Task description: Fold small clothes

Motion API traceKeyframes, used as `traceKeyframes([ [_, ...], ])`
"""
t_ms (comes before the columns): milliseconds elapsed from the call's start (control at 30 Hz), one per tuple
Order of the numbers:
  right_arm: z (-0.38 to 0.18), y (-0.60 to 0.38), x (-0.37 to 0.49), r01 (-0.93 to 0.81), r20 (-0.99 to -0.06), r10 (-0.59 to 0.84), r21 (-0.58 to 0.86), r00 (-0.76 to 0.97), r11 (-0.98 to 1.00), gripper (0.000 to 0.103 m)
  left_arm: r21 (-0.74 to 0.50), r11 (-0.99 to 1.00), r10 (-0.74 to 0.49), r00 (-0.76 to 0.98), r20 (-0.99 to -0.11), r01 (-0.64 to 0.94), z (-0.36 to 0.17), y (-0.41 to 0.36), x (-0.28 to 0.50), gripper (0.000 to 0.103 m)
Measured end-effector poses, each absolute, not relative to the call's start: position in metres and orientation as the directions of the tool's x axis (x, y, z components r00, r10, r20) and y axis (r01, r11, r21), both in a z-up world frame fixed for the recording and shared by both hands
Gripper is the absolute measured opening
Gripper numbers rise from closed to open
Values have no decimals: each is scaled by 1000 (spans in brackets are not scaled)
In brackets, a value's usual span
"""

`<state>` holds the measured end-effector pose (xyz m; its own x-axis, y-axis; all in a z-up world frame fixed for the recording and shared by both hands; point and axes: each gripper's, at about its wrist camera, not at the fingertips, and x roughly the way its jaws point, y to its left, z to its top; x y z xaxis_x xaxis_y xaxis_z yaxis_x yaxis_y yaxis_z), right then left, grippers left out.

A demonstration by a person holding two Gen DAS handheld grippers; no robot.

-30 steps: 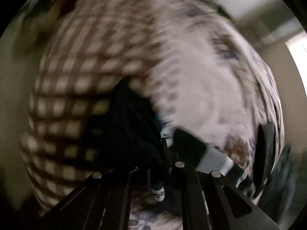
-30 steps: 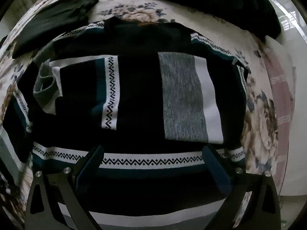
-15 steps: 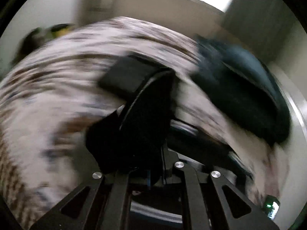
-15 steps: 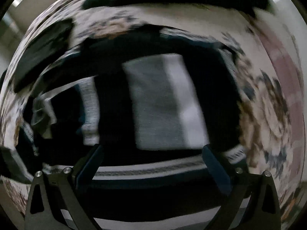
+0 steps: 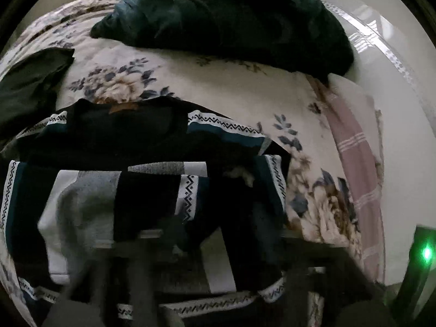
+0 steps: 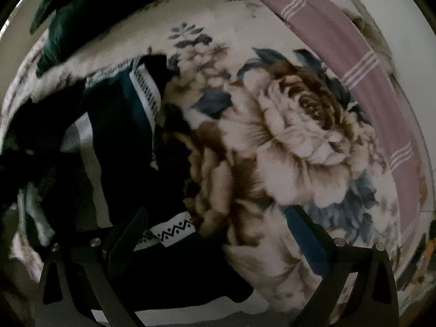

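Observation:
A dark sweater (image 5: 152, 190) with white, grey and teal bands and zigzag trim lies on a floral bedspread (image 5: 218, 81). Part of it is folded over its body. My left gripper (image 5: 174, 234) is at the bottom of the left wrist view, blurred, with the sweater's dark fabric bunched over its tips. My right gripper (image 6: 218, 231) is open over the sweater's right edge (image 6: 128, 125), its left finger (image 6: 130, 229) over the trimmed hem and its right finger (image 6: 305, 234) over the bedspread (image 6: 286, 136).
A dark green garment pile (image 5: 231, 19) lies at the far side of the bed. A folded dark cloth (image 5: 30, 79) sits at the left. A pink striped sheet (image 5: 354, 163) runs along the bed's right edge beside a white wall.
My left gripper swung round with the sweater's sleeve and now faces the sweater on the bed. My right gripper moved right, from over the sweater's middle to its right edge.

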<state>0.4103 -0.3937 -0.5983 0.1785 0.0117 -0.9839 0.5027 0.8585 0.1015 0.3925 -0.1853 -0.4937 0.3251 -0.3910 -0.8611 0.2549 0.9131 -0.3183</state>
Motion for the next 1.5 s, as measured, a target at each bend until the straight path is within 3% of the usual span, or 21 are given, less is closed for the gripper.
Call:
traceKeyframes([
  [33, -595, -395, 410, 505, -981, 31, 125, 191, 854, 103, -338, 907, -408, 331, -851, 251, -488, -173, 392, 84],
  [167, -573, -404, 417, 512, -940, 161, 301, 301, 804, 103, -311, 939, -344, 419, -840, 147, -459, -101, 392, 85],
  [300, -570, -393, 451, 483, -888, 284, 440, 363, 757, 103, -192, 981, -156, 479, -864, -27, -447, -7, 400, 85],
  [433, -591, -365, 499, 430, -872, 364, 481, 329, 764, 103, -26, 985, 47, 409, -911, -170, -479, 59, 415, 85],
  [600, -632, -316, 551, 387, -880, 430, 475, 202, 790, 103, -3, 972, 80, 346, -935, -233, -512, 83, 421, 85],
  [667, -645, -307, 555, 394, -912, 383, 408, 145, 823, 79, -19, 973, 63, 343, -937, -232, -516, 80, 422, 85],
  [700, -648, -304, 555, 394, -928, 354, 372, 120, 841, 39, -26, 973, 56, 342, -938, -231, -517, 77, 423, 85],
  [733, -644, -306, 551, 398, -940, 314, 341, 134, 852, 8, -31, 973, 50, 341, -939, -227, -519, 73, 425, 85],
  [900, -614, -341, 520, 449, -941, 188, 303, 281, 841, 8, -31, 979, 37, 325, -945, -203, -533, 69, 442, 85],
  [1000, -633, -353, 518, 444, -959, 207, 273, 192, 853, 10, -22, 978, 40, 290, -956, -207, -547, 73, 453, 85],
  [1067, -639, -361, 518, 464, -977, 175, 213, 125, 860, 34, -23, 978, 37, 283, -958, -206, -547, 74, 455, 85],
  [1100, -631, -363, 516, 473, -979, 136, 192, 152, 860, 54, -20, 979, 40, 287, -957, -205, -544, 74, 454, 85],
  [1133, -624, -365, 513, 481, -977, 113, 188, 181, 856, 64, -19, 980, 42, 298, -953, -199, -537, 72, 452, 85],
  [1300, -584, -348, 507, 422, -931, 94, 248, 353, 872, 64, -3, 988, 52, 353, -934, -153, -511, 61, 442, 85],
  [1433, -627, -304, 526, 239, -982, 41, 85, 182, 967, 64, 75, 991, 103, 269, -958, -113, -536, 61, 441, 86],
  [1500, -656, -311, 521, 235, -995, -6, 19, 102, 972, 64, 44, 990, 73, 216, -974, -134, -555, 73, 440, 88],
])
